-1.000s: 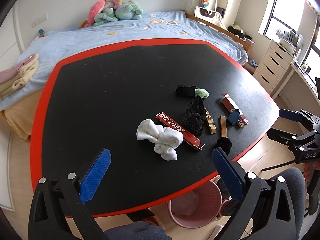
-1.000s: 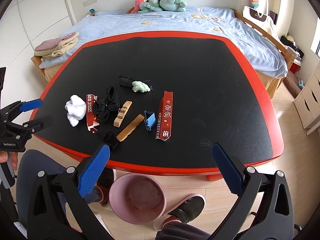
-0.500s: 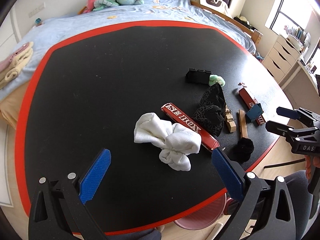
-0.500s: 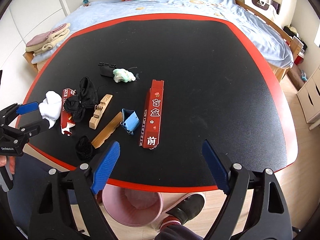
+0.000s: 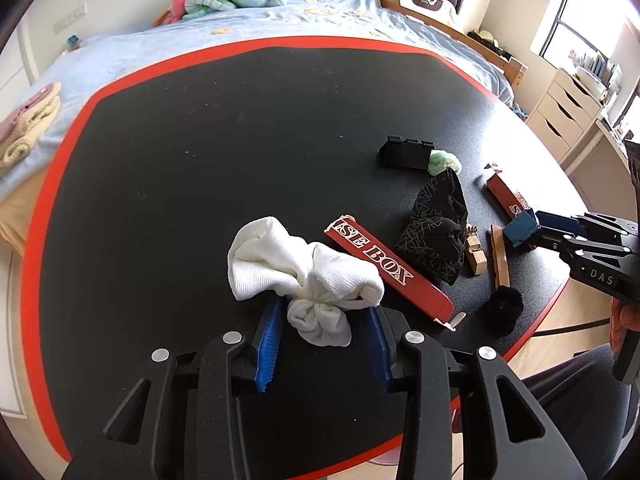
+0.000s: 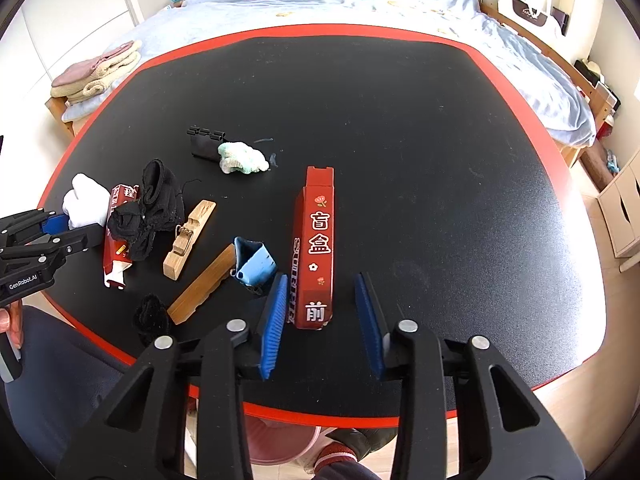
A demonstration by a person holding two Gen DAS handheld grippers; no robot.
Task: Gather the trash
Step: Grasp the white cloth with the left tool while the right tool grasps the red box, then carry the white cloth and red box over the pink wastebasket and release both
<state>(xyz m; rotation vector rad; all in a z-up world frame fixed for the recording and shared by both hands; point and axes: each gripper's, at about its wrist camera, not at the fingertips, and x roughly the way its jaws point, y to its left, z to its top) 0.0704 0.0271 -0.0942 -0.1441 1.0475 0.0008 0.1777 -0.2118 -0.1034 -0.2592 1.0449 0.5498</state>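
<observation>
1. Both hand-held grippers have advanced over the worktop (image 5: 200,152) since the earlier frames, and their fingers have narrowed from a wide spread to a close bracket around their targets.
2. Left hand-held gripper (image 5: 322,322): the blue pads sit on either side of the lower knot of the white cloth (image 5: 304,276). The left pad touches or nearly touches the fabric; whether the cloth is fully pinched cannot be told.
3. Right hand-held gripper (image 6: 322,312): the fingers are spread, with a visible gap on each side of the near end of the red box with white characters (image 6: 316,248). The box lies flat, pointing away from the camera.
4. A second red box lettered "SE BOX" (image 5: 384,266) lies just right of the white cloth, touching it.
5. A black patterned cloth (image 5: 438,232) overlaps the far side of that second box.
6. Two wooden pieces (image 6: 192,236) lie between the black cloth and the first red box, near a small blue container (image 6: 254,262).
7. A black fluffy ball (image 6: 151,316) rests near the worktop's front edge.
8. A pale green wad (image 6: 242,158) touches a black clip-like part (image 6: 206,142) farther back.
9. A pink bin (image 6: 280,442) stands on the floor below the front edge.
</observation>
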